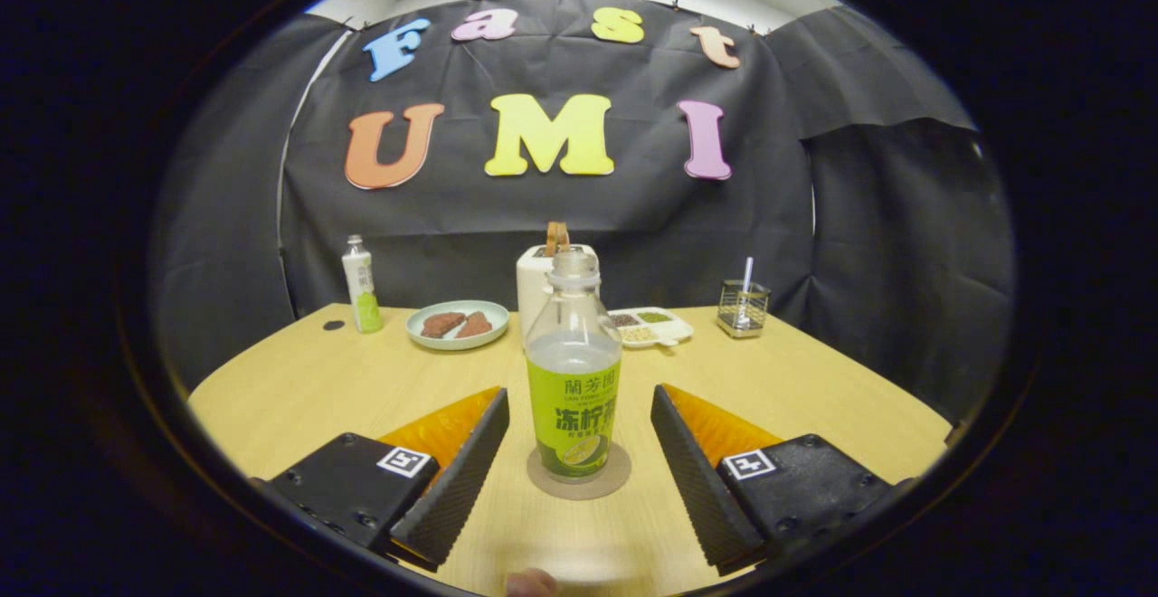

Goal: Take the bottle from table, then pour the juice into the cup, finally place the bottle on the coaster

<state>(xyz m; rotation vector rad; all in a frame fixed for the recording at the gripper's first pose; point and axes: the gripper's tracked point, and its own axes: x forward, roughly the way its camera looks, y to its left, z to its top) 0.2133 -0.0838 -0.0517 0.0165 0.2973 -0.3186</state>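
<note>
Bottle (574, 371) is standing upright on the coaster (579, 481), between the fingers of the gripper (579, 470), whose jaws are gaping wide, touching nothing. Uncapped, part full of juice, thin clear plastic, it looks light, squashy and tippy; gripping at the label looks safest. At twelve o'clock beyond, a toaster (536, 285) is sitting.

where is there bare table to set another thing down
Bare table lies between the plate and the gripper; another patch runs from the wire holder forward. It is crowded between the open fingers, where the bottle stands on the coaster, and behind, around the white box and tray.
</note>
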